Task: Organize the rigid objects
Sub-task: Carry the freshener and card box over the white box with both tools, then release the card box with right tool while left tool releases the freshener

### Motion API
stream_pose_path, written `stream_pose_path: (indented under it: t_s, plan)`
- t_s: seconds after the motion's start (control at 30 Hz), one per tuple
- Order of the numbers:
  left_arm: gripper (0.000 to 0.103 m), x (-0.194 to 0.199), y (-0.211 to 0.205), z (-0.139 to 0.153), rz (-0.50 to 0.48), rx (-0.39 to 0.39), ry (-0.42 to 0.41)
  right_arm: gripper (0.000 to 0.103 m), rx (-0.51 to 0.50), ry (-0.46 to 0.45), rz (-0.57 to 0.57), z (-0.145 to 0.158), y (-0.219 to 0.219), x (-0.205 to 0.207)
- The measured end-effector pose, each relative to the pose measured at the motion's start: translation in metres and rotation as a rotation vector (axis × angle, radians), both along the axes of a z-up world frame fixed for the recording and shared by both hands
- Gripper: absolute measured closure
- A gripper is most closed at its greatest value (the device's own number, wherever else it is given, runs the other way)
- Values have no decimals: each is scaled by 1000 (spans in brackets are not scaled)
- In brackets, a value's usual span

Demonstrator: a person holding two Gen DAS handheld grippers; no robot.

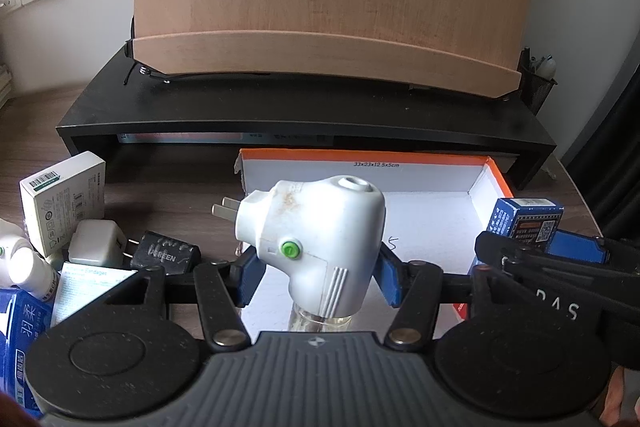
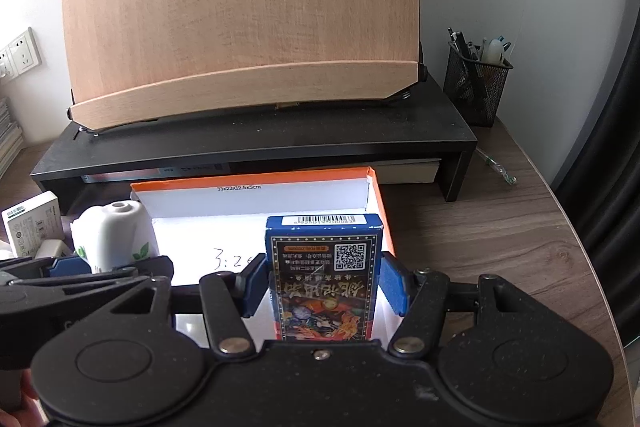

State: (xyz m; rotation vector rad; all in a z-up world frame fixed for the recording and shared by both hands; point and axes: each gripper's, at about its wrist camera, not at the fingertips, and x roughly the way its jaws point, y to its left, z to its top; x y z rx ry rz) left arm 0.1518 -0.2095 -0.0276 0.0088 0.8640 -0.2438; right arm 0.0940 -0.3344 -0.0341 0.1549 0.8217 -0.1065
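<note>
My left gripper (image 1: 316, 277) is shut on a white plug-in mosquito repeller (image 1: 316, 239) with a green button and a clear bottle below, held above the left part of the open orange-and-white box (image 1: 432, 211). My right gripper (image 2: 322, 287) is shut on a blue card box (image 2: 324, 275) with a QR code, held over the right part of the same box (image 2: 256, 199). The repeller also shows in the right wrist view (image 2: 112, 235), and the blue card box in the left wrist view (image 1: 524, 223).
A black monitor riser (image 1: 304, 115) with a wooden board (image 1: 332, 7) on it stands behind the box. Left on the desk lie a white carton (image 1: 60, 199), white and black chargers (image 1: 168, 255), bottles and blue packs. A mesh pen holder (image 2: 476, 87) stands at right.
</note>
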Motion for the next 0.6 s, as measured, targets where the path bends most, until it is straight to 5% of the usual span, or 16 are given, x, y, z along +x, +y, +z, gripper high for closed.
stream_pose_path:
  t_s: [0.6]
  plan:
    - [44, 13, -3, -8, 6, 0, 17, 31, -36, -13, 30, -8, 0, 26]
